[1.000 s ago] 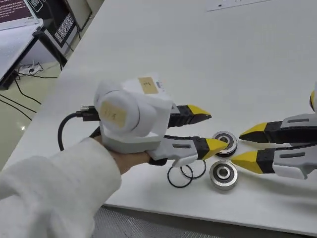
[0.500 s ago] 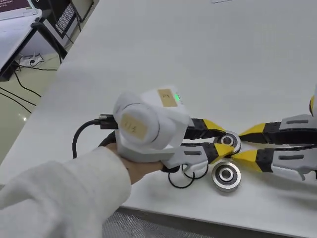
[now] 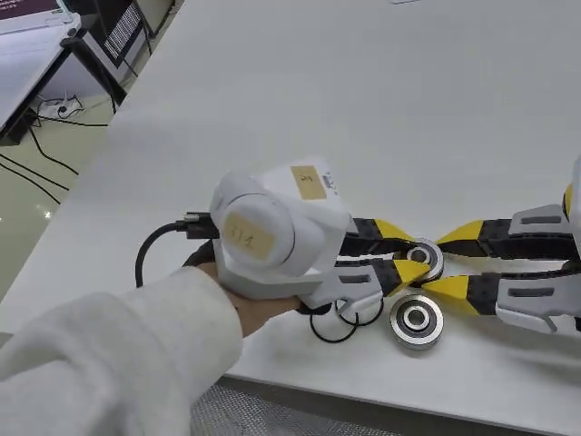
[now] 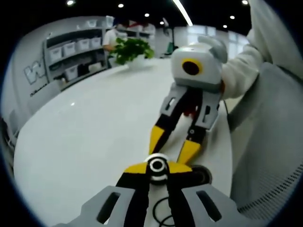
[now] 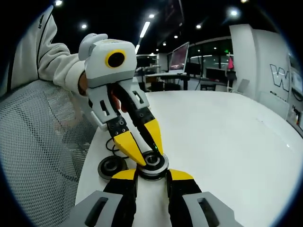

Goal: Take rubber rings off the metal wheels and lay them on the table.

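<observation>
White and bare, the counter [image 3: 363,109] carries everything close to its near edge, within your easy reach. At the left, your hand [image 3: 263,309] in its white sleeve [image 3: 100,363] holds the left hand-held gripper [image 3: 410,254], with a black cable [image 3: 150,250] trailing from its back. Its jaws stand narrow. Its own view shows a yellow tip touching either side of the silver metal wheel with the dark hub [image 3: 425,258]. I judge you are clamping the wheel so it cannot roll or slide.

Just below that hand-held gripper, two thin black rubber rings [image 3: 349,318] lie flat and overlapping on the counter, apart from any wheel, so that share of the job looks done. Just nearer you than the clamped wheel, a second silver metal wheel [image 3: 416,320] lies flat, free of both pairs of jaws. Whether either wheel carries a ring I cannot tell.

From the right, the right hand-held gripper [image 3: 436,266] meets the clamped wheel head-on. Its jaws are spread wider, with one tip at the far rim and one in the gap between the wheels. That suits hooking a ring off, though I cannot tell whether they have bitten.

Beyond, the counter runs wide and clean. The left gripper view shows shelves of bins [image 4: 71,52] and a green plant [image 4: 132,47]. The right gripper view shows a monitor [image 5: 180,56] under ceiling spotlights.
</observation>
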Demonstrator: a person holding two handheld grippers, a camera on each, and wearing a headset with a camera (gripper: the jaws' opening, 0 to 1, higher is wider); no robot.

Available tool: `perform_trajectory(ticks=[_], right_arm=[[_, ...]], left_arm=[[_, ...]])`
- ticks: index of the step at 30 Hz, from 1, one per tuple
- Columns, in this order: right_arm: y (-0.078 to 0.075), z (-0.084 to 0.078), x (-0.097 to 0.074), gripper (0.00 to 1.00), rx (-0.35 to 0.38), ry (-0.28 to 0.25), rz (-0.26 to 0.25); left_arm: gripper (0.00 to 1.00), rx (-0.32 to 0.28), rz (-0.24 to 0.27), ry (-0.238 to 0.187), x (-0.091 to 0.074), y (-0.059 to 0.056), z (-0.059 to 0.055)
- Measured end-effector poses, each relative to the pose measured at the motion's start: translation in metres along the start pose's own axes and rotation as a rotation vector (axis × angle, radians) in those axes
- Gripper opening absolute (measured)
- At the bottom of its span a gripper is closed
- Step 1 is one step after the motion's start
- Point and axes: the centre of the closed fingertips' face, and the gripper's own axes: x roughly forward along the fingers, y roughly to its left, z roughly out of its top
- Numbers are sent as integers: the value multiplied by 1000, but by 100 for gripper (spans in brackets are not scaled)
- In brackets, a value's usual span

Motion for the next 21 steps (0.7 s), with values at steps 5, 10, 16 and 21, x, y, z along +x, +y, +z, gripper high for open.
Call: perform_trajectory(ticks=[5, 10, 16, 21], right_arm=[[0, -1, -1, 21, -13, 0, -6], [0, -2, -3, 21, -8, 3, -10], [1, -5, -7, 18, -6, 14, -15], [0, -5, -8, 17, 17, 17, -19]], left_arm=[[14, -11, -1, -10, -1, -2, 0], [14, -1, -11, -13, 0, -5, 0], [14, 8, -16, -12, 0, -5, 0], [14, 7, -14, -10, 1, -4, 0]])
